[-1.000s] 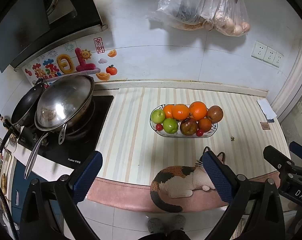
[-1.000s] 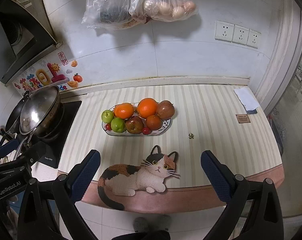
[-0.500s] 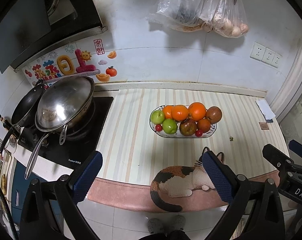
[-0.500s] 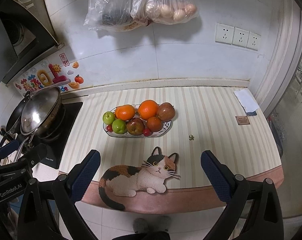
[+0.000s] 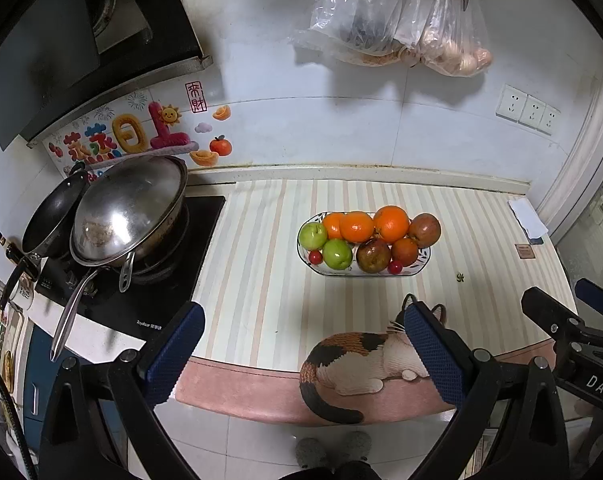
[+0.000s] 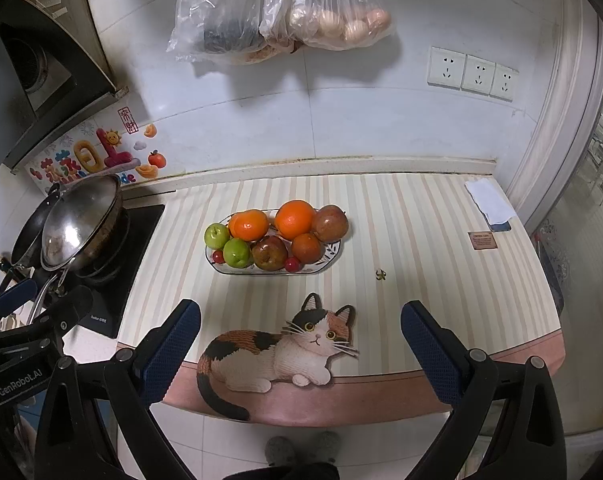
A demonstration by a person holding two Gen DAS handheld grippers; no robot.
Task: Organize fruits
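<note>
We hold the left tool [image 5: 301, 354] and the right tool [image 6: 300, 350] back at the near edge of the tabletop [image 6: 421, 240], both with their jaws spread wide and nothing between them; we judge this stance suits a start or a pause, since neither tool touches any fruit. The fruits sit ahead of both tools, well apart from the fingertips, piled together on an oval plate [image 6: 333, 252]; ahead and slightly right of the left tool, ahead and slightly left of the right one. The oranges [image 6: 295, 219] ride at the far side of the pile, the green apples [image 6: 236, 252] at its left end, a dark red apple [image 6: 269, 253] near the front, and small red cherry-like fruits [image 6: 292, 265] tucked at the rim; they lean on each other, so lifting one may let its neighbours roll. A cat-shaped mat [image 6: 277, 350] lies just under the right tool, between it and the plate; a wok [image 5: 129, 208] stands far to the left tool's left, out of the working path.
</note>
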